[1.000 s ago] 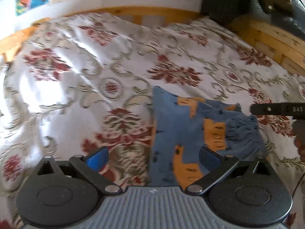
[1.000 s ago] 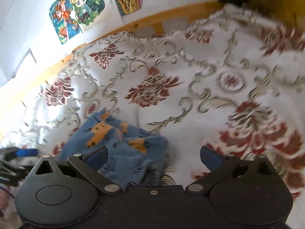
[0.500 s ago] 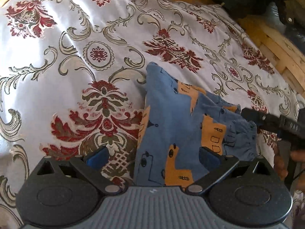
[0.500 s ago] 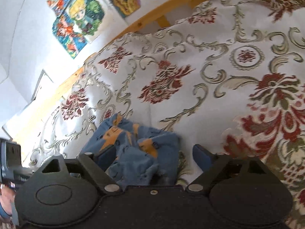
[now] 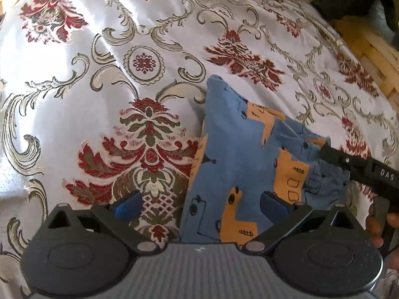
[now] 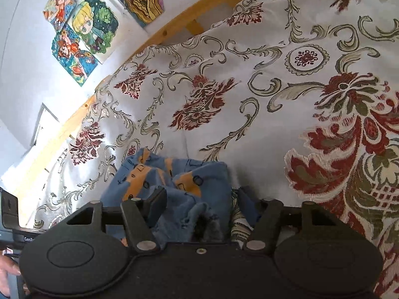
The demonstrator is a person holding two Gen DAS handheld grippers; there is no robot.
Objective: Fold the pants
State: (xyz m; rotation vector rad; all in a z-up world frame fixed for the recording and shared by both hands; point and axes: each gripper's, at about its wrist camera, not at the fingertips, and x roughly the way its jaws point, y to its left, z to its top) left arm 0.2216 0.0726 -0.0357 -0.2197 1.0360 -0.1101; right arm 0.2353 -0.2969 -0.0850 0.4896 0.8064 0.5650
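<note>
- the small blue pants (image 5: pixel 239 164) with orange truck prints lie on the bed's floral bedspread (image 5: pixel 99 74), already bunched into a rough fold, long axis running away from the left gripper (image 5: pixel 199 203) toward the far wooden bed frame (image 5: pixel 374 49).
- seen from the left wrist, the near edge of the pants sits between that gripper's blue fingertips (image 5: pixel 128 203), reaching toward the right-hand one; the left-hand one is over bare bedspread. the jaws stand spread wide and hold nothing.
- the gathered, elastic-looking end of the pants lies off to the left gripper's right, and that is where the right gripper (image 6: pixel 199 204) is: in the left view its black finger comes in from the right edge and meets the cloth.
- from the right wrist, the crumpled blue cloth (image 6: pixel 174 186) rises between the right gripper's fingers, which are partly drawn in but with a clear gap. one finger presses on the fabric; i can't tell whether the cloth is truly pinched.
- so both grippers are at the pants, on opposite ends; the right one looks the more engaged of the two.
- both tools are pitched down toward the bed, low over it, with a hand (image 5: pixel 379 226) visible on the right tool's handle.
- my guess is the coming move turns on the right side lifting the gathered end across toward the left.
- drawings (image 6: pixel 82 32) hang on the wall beyond.
</note>
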